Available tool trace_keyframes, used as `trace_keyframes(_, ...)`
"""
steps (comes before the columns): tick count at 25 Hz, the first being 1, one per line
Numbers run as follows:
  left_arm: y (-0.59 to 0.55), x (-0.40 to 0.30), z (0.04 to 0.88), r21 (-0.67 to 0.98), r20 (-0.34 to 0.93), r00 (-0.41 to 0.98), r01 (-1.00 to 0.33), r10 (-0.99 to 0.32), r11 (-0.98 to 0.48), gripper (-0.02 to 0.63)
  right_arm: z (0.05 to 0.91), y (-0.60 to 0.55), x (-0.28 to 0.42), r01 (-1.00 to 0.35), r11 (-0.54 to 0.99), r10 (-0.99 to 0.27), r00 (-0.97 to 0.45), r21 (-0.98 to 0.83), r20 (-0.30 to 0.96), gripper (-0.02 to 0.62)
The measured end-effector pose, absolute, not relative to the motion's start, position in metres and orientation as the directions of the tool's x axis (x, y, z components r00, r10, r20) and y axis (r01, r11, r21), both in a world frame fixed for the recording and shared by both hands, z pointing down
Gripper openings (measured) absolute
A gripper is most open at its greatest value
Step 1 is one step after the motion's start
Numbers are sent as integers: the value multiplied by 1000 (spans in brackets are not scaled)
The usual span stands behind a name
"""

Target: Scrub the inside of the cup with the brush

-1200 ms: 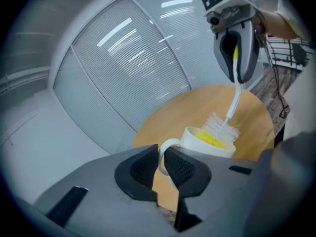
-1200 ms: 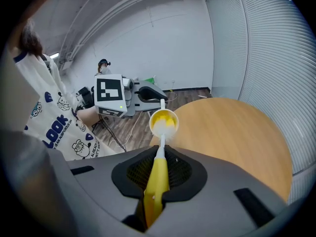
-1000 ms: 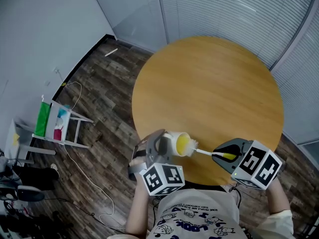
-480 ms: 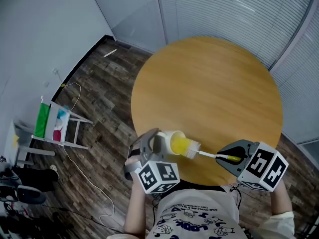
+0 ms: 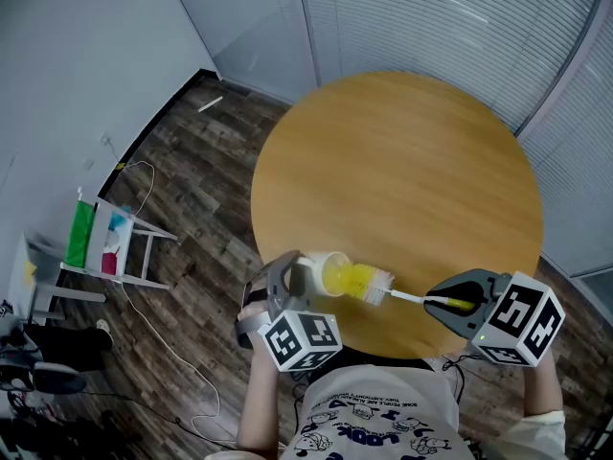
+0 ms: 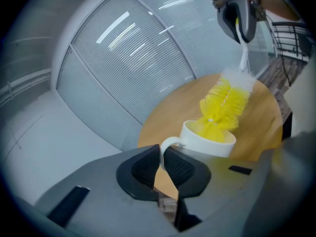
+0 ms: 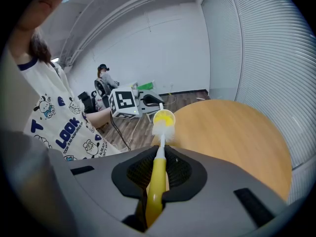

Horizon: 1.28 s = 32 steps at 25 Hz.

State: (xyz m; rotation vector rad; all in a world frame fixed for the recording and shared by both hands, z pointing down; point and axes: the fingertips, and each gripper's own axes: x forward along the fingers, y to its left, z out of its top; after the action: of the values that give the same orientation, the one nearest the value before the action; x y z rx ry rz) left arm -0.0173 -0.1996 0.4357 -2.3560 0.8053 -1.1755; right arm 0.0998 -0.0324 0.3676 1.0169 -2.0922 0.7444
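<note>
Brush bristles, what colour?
The bristles are mostly yellow, with one white end; clearest in the left gripper view.

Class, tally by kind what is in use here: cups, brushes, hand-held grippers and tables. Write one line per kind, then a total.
cup: 1
brush: 1
grippers: 2 (left gripper, right gripper)
table: 1
Total: 5

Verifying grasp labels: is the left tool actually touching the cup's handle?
Touching. In the left gripper view, the left tool has its jaws clamped on either side of the handle of the cup, with no gap.
</note>
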Motion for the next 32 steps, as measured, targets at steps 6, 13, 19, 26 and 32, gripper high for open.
trace_keyframes(6,-210,-30,444,-552,609,446,-355,-656,-754,35,365,-28,109,-836,486,-454,-491,-256,744,46)
trace_keyframes(13,-217,-43,444,-386,618,476,-510,-626,-769,35,357,-34,131,-886,363,-581,-458,-290,673,46)
trace_keyframes(19,-210,-33,435,-280,591,541,-559,-599,-781,35,344,-51,162,-938,211,-765,-334,-275,551,46)
trace_keyframes(26,-200,-11,422,-159,546,625,-576,-558,-802,35,343,-69,192,-981,14,-889,-102,-196,446,46)
trace_keyframes(32,-189,1,411,-64,482,666,-622,-570,-780,35,369,-68,202,-981,-128,-917,62,-144,395,46)
